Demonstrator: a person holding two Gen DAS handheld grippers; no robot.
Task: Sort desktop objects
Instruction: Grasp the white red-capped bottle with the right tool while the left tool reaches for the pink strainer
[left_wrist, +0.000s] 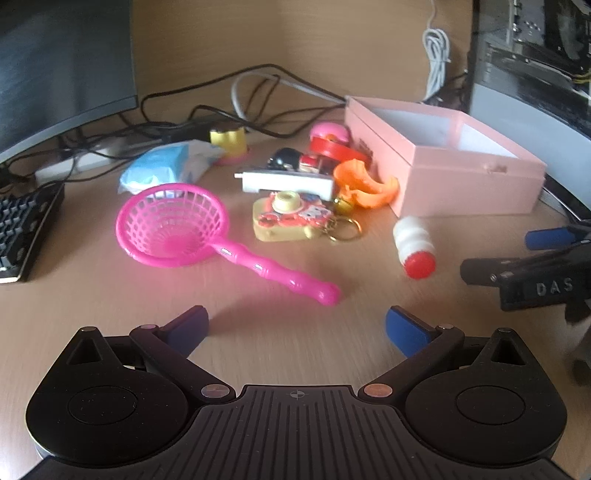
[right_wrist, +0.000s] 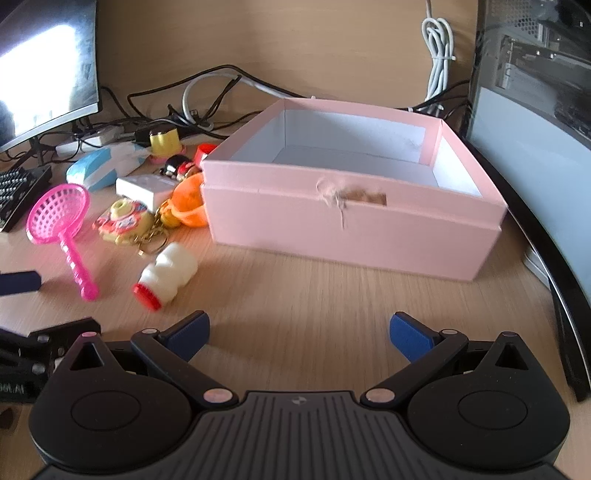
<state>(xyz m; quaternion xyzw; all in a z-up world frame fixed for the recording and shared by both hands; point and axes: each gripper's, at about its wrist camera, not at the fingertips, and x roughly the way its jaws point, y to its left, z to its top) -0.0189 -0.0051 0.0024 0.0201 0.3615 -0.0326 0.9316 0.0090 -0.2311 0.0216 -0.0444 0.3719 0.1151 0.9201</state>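
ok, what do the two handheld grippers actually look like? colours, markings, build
Both match: the left gripper and right gripper have black plastic bodies with a ribbed centre plate, two round housings, black linkage arms with silver pivot screws, and blue pads on the fingers. A small crosshair mark sits on each centre plate. The right gripper's side, seen from the left wrist view, carries raised "DAS" lettering. No cables or sleeves visible.
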